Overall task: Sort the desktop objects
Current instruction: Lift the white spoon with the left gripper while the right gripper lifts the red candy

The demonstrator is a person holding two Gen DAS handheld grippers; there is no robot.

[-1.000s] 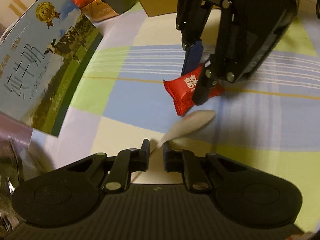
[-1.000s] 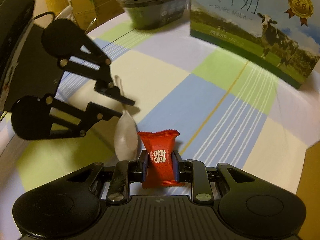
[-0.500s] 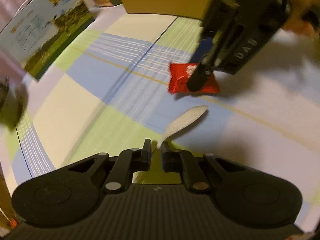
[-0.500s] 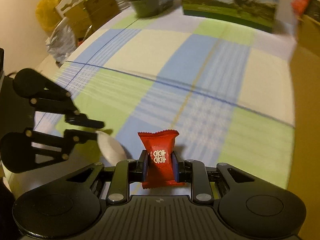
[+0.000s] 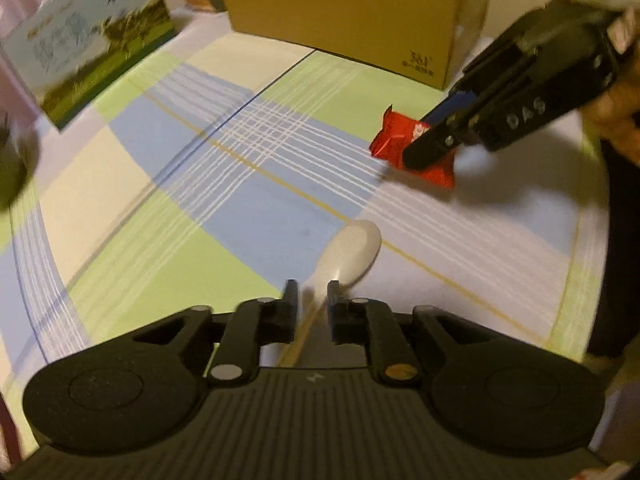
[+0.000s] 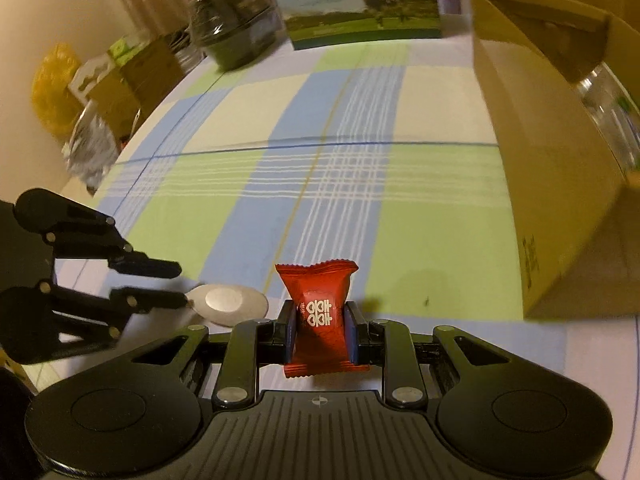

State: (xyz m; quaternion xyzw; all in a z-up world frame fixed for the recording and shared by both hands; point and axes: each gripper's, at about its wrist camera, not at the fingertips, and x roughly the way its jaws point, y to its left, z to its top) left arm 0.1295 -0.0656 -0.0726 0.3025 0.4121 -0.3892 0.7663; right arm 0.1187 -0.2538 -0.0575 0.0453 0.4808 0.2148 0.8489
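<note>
Left wrist: my left claw [image 5: 310, 300] is opening around the spoon [image 5: 352, 250]; the right claw [image 6: 322, 330] pinches the candy [image 6: 320, 312]; I'd lower both gently by the box [image 6: 540, 168].

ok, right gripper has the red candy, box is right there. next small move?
Probably carry the red candy, clamped in the right gripper, right and up over the cardboard box rim before releasing: the box stands open-topped beside it, and the candy is still outside its wall.

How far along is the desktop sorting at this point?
Done: the cardboard box seems to hold a clear bottle already. In hand: the right hand-held gripper is shut on the red candy packet; the left hand-held gripper is opening with the white spoon between its fingers. Left: neither item has been put away yet.
</note>
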